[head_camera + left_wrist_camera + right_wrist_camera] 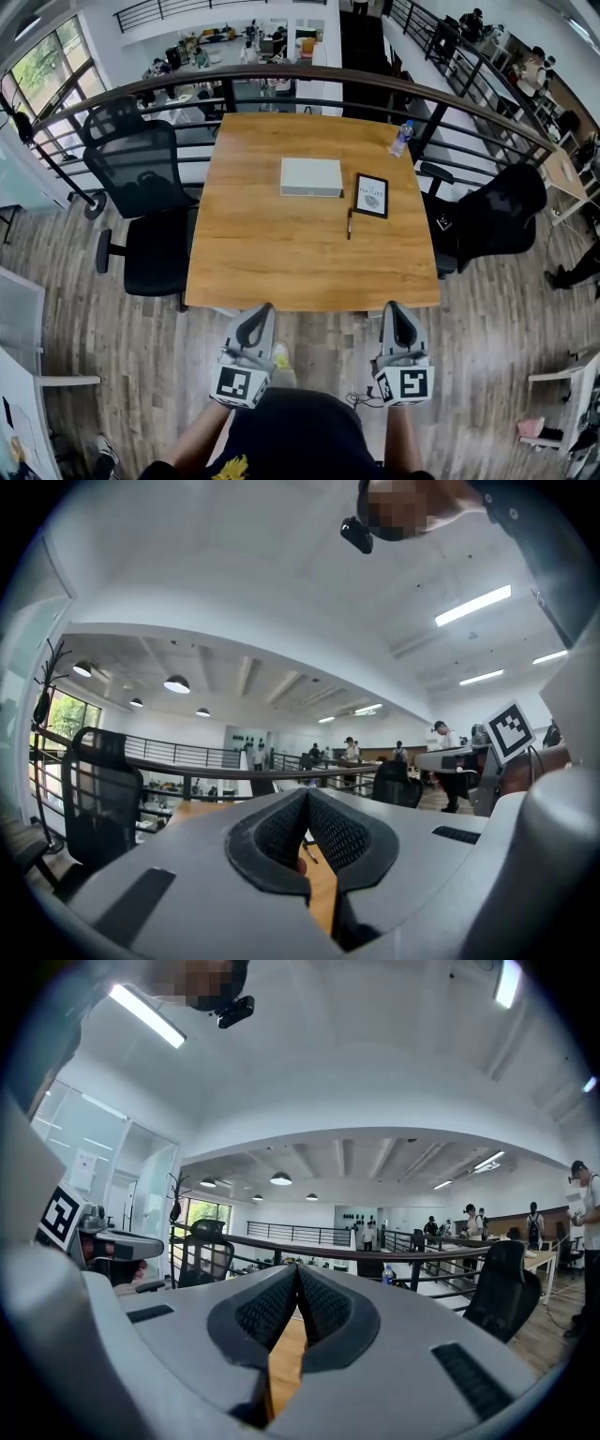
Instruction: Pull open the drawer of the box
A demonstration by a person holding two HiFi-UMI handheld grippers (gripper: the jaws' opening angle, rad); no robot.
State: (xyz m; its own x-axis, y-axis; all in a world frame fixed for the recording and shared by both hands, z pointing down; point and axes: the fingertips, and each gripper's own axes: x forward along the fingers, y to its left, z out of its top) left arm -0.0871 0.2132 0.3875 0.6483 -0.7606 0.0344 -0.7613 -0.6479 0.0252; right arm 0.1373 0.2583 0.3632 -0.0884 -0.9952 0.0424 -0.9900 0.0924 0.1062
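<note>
Near edge: left gripper (265,307) and right gripper (392,307) level, short of the table (281,267), both sets of jaws closed tip to tip on nothing. Risk, as judged: the box (311,176) sits loose, so tugging the drawer unbraced would likely drag the whole box nearward, perhaps nudging the pen (350,223) or the framed picture (371,195) just right of it. Box: low, pale grey, rectangular, far-middle of the table; no drawer front or handle discernible.

right claw (297,1271) closed and empty, wooden table (285,1361) beyond, black chair (499,1283)
</note>
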